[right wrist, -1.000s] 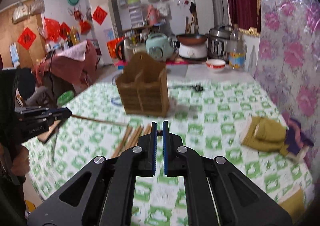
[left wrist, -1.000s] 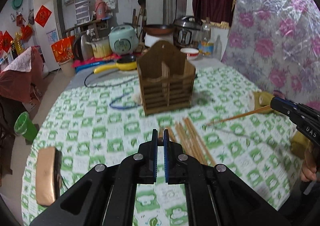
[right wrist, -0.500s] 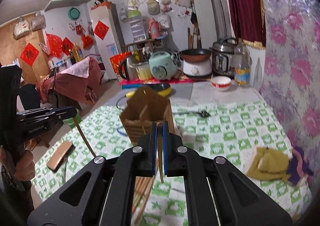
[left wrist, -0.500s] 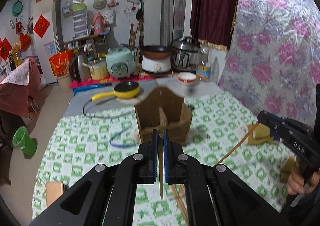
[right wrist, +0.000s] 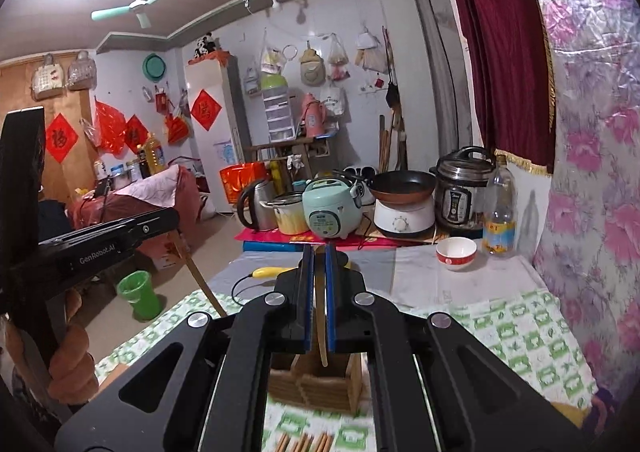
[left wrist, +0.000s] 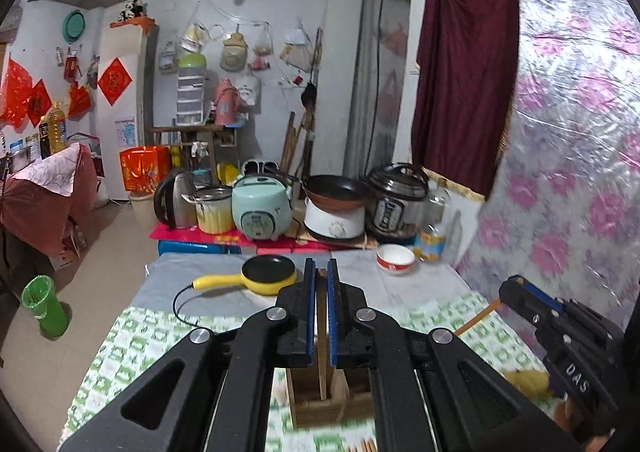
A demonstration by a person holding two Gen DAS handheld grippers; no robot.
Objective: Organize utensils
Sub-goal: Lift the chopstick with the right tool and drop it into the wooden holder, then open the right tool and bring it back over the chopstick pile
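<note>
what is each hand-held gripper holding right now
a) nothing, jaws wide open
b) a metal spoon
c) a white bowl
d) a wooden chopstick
d: the left hand-held gripper and right hand-held gripper are each shut on a wooden chopstick hanging over the wooden holder.

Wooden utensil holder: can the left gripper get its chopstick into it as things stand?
Probably yes. The left gripper is shut on a chopstick hanging over the wooden holder, whose top looks open; the right gripper is off to the side.
</note>
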